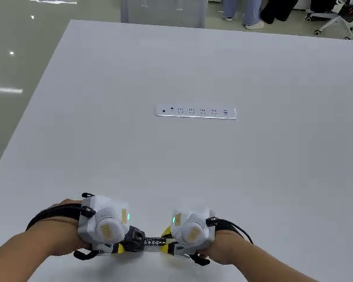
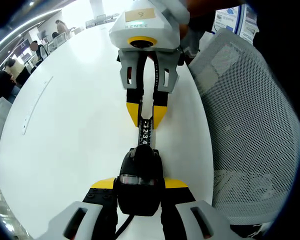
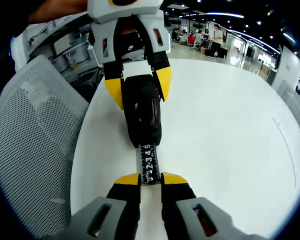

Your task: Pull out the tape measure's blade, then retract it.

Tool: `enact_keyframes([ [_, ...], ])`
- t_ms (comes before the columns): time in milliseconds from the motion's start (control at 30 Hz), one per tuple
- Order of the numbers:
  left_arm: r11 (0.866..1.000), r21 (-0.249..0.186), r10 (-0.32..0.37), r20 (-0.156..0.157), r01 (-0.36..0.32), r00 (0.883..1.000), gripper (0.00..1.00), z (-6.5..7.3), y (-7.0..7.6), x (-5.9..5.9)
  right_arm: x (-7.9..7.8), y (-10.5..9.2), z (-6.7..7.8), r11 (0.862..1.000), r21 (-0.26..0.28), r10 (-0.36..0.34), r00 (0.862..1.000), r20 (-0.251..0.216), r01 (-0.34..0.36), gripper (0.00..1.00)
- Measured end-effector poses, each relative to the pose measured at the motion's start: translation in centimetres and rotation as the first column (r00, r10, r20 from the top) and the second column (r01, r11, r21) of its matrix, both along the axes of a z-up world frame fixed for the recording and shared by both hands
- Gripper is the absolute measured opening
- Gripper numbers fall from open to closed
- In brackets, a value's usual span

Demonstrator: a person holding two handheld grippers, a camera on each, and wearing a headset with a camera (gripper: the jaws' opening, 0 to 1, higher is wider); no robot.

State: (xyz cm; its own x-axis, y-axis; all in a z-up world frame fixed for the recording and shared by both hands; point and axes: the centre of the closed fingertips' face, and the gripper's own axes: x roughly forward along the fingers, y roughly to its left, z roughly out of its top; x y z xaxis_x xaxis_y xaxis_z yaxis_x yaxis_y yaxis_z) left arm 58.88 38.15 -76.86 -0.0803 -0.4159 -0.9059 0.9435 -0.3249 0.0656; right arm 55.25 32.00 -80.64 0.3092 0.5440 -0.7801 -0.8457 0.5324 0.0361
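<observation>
- Left gripper [image 2: 139, 184]: jaws narrow, clamped on the black tape measure [image 2: 140, 169]. They cover its sides. In the head view it sits at 7 o'clock on the white table [image 1: 253, 176].
- Forearms: both are cut off by the bottom of the head view.
- Blade [image 3: 148, 160]: a short stretch is out, bridging from the tape measure to the right gripper [image 3: 150, 179]. Its end hook is hidden between that gripper's yellow tips.
- Right gripper: jaws nearly closed, pinching the blade's end, at 6 o'clock in the head view.
- Writing: the blade reads 1 2 3 4 5 in the right gripper view and 2 3 4 in the left gripper view. A small label on the right gripper's body is too blurred to read.
- Power strip [image 1: 196, 111]: at 12 o'clock from the grippers, well apart from them. Its markings are too small to read.
- Mesh chair [image 2: 250, 125]: at 3 o'clock in the left gripper view, partly out of frame.
</observation>
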Motion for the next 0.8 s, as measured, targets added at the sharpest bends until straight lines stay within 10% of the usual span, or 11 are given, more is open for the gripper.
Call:
enact_keyframes([
  [800, 1.0, -0.009, 0.004, -0.008, -0.004, 1.0, 0.3, -0.1, -0.3, -0.1, -1.0, -2.1, -0.3, 0.999, -0.003, -0.035, 0.999, -0.012, 0.035, 0.13],
])
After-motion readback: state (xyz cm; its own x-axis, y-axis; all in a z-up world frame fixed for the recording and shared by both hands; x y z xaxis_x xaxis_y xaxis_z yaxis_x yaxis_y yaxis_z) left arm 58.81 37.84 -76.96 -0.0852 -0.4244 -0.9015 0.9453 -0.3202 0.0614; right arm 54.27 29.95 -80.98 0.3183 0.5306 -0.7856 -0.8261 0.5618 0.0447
